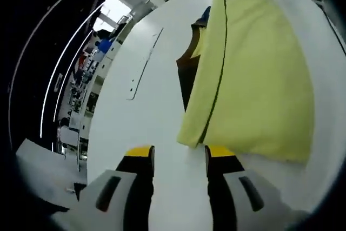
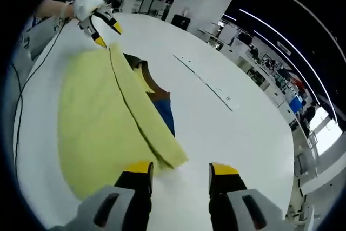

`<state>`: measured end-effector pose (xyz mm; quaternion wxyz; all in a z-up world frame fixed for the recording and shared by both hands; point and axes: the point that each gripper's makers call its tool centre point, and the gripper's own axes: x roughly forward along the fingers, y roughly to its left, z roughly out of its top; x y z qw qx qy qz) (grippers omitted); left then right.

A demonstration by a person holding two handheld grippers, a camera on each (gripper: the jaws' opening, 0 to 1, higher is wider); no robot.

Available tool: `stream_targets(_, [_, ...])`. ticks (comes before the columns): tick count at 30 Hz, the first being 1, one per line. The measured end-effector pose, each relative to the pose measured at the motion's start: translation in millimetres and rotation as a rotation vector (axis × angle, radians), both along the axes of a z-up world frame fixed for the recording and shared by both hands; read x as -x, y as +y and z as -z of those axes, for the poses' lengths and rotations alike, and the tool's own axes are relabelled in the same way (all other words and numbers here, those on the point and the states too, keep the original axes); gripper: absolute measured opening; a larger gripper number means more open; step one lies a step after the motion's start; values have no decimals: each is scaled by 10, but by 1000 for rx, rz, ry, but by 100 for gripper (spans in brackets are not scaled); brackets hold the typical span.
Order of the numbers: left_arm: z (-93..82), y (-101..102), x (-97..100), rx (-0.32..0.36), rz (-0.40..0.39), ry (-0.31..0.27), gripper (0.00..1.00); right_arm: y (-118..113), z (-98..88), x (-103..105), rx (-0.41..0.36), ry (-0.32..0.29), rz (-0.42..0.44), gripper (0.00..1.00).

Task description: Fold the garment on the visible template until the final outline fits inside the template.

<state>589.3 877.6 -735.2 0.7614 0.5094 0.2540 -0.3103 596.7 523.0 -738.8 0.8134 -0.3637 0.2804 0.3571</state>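
Lying folded, yellow garment [image 1: 254, 74]

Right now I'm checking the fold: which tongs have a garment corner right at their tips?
Both: the left tongs and right tongs each stand open at a corner of the yellow garment, opposite ends of its folded edge, neither gripping.

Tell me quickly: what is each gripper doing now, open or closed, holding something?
Left gripper: open, holding nothing, at the corner of the yellow garment.
Right gripper: open, holding nothing, at the garment's other corner.
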Motion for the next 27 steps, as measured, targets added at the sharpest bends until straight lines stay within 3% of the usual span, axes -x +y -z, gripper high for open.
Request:
stream_targets(6, [9,-65,-7,-98,83,-23,29,30,52,4,47,-18,-35,36])
stream_targets(16, [134,-111,4,-153,125,-22,16,152,-20,-31,74,-101,-111,28])
stream_targets(20, [156,-116,10,-139,116,-9,11,174,9,-38,94,-119,-131,22])
stream_targets(24, [139,-113,-20,-123,99,-15,6,186,-40,-80,67,-145,-99,10])
stream_targets(26, [126,-102,-42,-74,46,-3,3,185,-63,-97,64,-149,-93,0])
stream_targets(27, [102,-100,-77,-60,36,-11,2,209,-86,-106,42,-152,-88,0])
